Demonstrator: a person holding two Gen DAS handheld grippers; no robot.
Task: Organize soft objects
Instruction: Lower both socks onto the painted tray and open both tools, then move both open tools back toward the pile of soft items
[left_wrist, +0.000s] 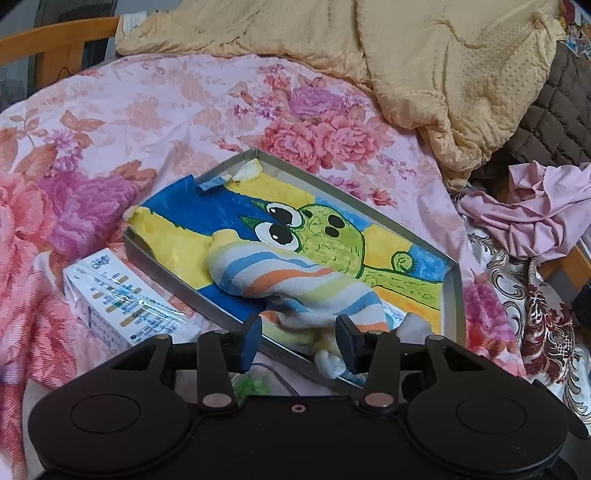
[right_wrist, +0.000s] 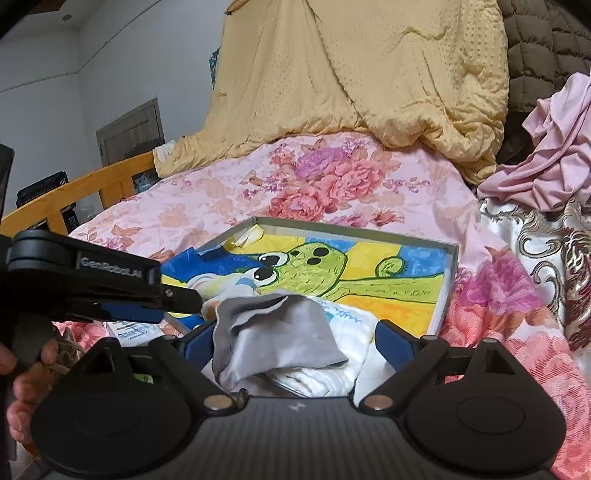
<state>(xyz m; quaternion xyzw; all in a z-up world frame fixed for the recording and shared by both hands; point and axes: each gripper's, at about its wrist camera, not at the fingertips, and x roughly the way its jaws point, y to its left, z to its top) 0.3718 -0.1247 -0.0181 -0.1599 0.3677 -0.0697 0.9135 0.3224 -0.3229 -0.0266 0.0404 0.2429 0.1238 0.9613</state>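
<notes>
Your striped sock (left_wrist: 291, 277) and grey cloth (right_wrist: 273, 332) already lie in the tray (left_wrist: 456, 295) on the bed; both hand-held grippers, left (left_wrist: 299, 339) and right (right_wrist: 295, 339), gape, gripping nothing. The pink garment (left_wrist: 535, 210) remains outside.

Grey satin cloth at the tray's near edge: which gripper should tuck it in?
Right. The grey satin cloth sits between the right gripper's open fingers; the left gripper straddles the striped sock.

Black left gripper (left_wrist: 299, 341), blue pads, black right gripper (right_wrist: 295, 341), GenRobot.AI lettering
</notes>
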